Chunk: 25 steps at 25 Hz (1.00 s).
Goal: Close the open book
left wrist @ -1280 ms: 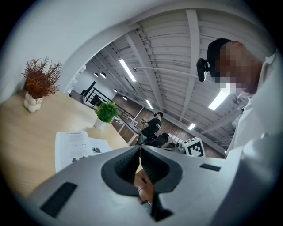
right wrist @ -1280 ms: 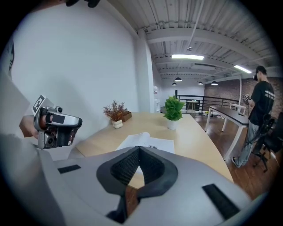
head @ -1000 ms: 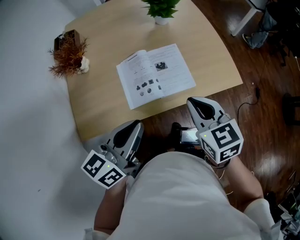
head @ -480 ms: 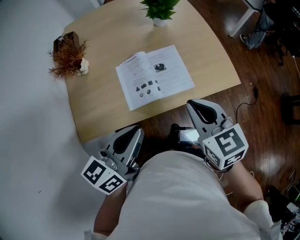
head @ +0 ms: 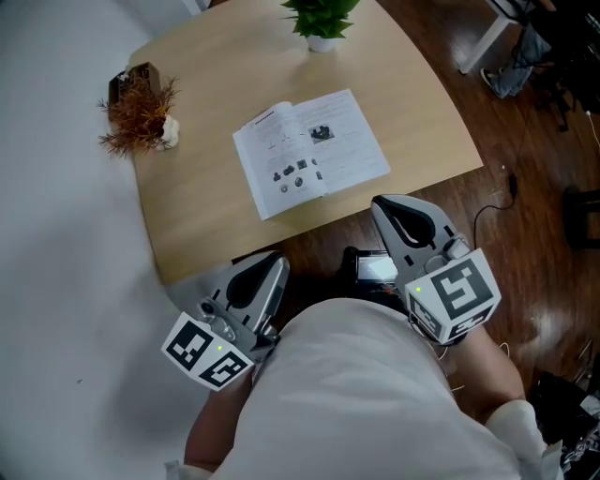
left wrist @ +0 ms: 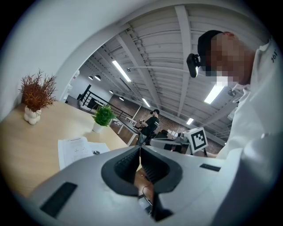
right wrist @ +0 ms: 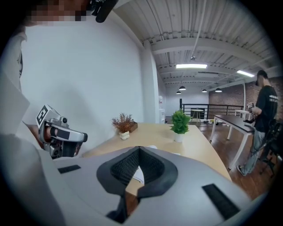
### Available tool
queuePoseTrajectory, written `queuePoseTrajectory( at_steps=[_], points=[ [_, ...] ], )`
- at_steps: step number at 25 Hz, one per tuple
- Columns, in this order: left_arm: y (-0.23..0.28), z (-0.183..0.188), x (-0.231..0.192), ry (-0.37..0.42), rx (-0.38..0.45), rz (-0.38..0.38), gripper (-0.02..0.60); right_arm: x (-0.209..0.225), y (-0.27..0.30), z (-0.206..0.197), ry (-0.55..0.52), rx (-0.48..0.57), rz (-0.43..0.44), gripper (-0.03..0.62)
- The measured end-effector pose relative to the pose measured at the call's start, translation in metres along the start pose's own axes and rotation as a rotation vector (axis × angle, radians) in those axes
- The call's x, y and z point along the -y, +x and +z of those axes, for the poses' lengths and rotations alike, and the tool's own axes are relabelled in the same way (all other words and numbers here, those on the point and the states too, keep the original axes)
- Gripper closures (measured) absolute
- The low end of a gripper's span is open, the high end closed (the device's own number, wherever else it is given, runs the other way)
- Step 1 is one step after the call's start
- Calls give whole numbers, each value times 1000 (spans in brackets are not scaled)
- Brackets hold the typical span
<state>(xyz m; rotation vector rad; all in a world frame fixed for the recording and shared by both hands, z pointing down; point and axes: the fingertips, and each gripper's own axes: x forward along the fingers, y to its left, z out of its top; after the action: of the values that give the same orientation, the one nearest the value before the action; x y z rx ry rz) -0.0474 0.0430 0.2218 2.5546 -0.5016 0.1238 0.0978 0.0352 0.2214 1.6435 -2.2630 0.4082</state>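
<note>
An open book (head: 311, 153) lies flat on the light wooden table (head: 206, 216), its white pages with print and small pictures facing up. Both grippers hang short of the table's near edge, in front of the person's body. My left gripper (head: 273, 259) is shut and empty, below and left of the book. My right gripper (head: 383, 205) also has its tips together with nothing held, just off the book's lower right corner. The left gripper view shows the book (left wrist: 77, 150) beyond its jaws (left wrist: 139, 148). In the right gripper view a bit of page (right wrist: 138, 173) shows behind the jaws (right wrist: 139, 148).
A dried reddish plant (head: 139, 114) in a white pot stands at the table's left edge beside a dark box (head: 131, 75). A green potted plant (head: 322, 19) stands at the far edge. Dark wood floor with cables (head: 497, 206) lies to the right. A person (right wrist: 265, 114) stands far off.
My right gripper has risen a little toward the camera. The left gripper and the book have stayed put.
</note>
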Motion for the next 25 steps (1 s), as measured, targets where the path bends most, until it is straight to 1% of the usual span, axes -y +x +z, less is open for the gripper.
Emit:
queuePoseTrajectory(
  at_steps=[6, 15, 25],
  points=[
    [-1, 3, -1, 3, 4, 4, 583, 3, -3, 4, 0, 9, -8, 592],
    [-9, 6, -6, -19, 29, 10, 583, -1, -7, 12, -24, 9, -6, 592],
    [-11, 3, -8, -40, 29, 15, 583, -1, -3, 14, -38, -2, -1, 592]
  ],
)
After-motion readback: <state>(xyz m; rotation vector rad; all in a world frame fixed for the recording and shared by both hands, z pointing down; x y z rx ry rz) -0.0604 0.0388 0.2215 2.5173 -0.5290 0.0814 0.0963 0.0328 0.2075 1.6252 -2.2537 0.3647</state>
